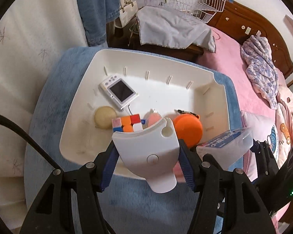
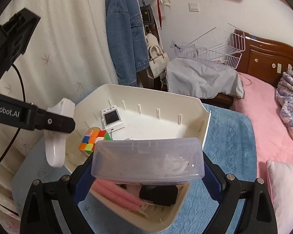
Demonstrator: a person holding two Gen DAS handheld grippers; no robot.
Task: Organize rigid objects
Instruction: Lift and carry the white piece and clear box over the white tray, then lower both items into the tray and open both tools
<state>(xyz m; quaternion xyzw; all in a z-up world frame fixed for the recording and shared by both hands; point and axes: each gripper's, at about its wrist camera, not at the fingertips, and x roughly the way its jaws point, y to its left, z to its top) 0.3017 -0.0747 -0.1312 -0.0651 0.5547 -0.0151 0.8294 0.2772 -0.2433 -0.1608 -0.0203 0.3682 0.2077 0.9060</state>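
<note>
My left gripper (image 1: 146, 156) is shut on a white plastic holder (image 1: 144, 142), its blue pads pressing both sides. It hangs over the near edge of a white bin (image 1: 146, 55). Inside the bin lie a small white screen device (image 1: 119, 92), a cream round piece (image 1: 104, 118), a colour cube (image 1: 127, 123), a pink item (image 1: 153, 118) and an orange round case (image 1: 188, 128). My right gripper (image 2: 147, 163) is shut on a clear lidded plastic box (image 2: 146, 156) above the bin's near side (image 2: 156, 99). Under the box, a pink object (image 2: 115, 195) and a black object (image 2: 158, 195) show partly.
The bin rests on a blue mat (image 2: 228, 136) at the edge of a pink bed (image 2: 263, 107). White wire baskets (image 2: 214, 48) sit on a cloth-covered stand behind. A denim jacket (image 2: 123, 39) and a handbag (image 2: 156, 62) hang by the curtain.
</note>
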